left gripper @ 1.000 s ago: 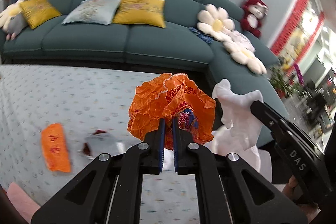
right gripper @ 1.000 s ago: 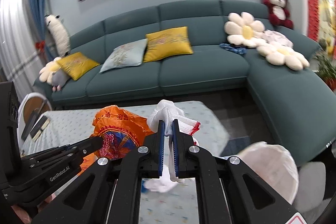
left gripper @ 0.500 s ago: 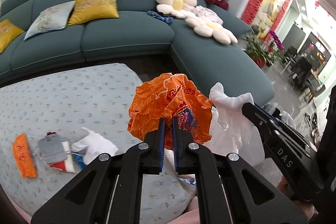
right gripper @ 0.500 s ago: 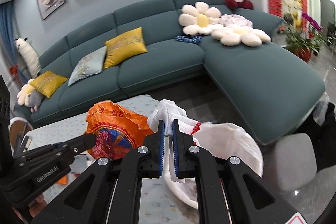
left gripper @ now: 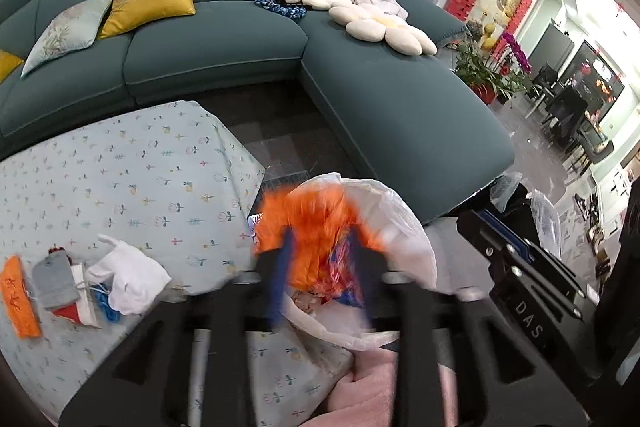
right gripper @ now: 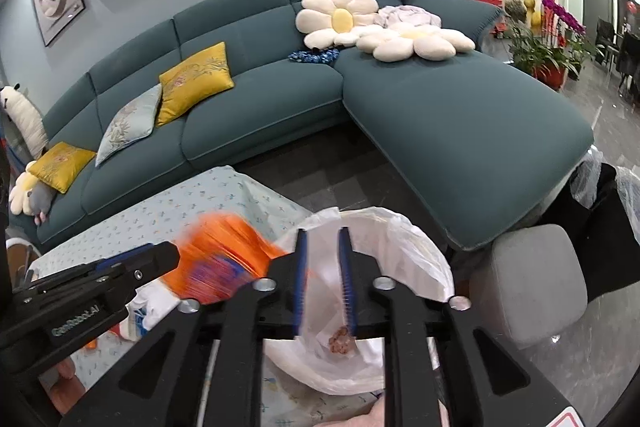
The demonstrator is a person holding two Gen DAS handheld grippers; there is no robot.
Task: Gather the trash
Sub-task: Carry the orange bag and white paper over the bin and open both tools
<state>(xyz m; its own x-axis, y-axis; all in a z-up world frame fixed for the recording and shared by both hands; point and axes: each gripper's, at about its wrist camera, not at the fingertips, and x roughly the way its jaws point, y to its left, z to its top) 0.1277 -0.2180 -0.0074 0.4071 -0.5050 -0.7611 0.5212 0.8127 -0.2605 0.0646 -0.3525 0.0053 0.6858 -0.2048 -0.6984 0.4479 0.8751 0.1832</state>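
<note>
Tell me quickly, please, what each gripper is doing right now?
Left gripper: jaws just opening, orange bag loose between them.
Right gripper: jaws just opening, nothing gripped, over the white bin bag.

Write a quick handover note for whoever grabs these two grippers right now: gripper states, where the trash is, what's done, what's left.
Left gripper: jaws just opened, orange wrapper loose between them above the white-lined bin.
Right gripper: jaws just opened, nothing gripped; whether its white scrap has landed is unclear.
Left to do: on the tablecloth remain an orange packet, a grey pouch, a red-and-white carton and a white crumpled piece. Go back for those.
</note>
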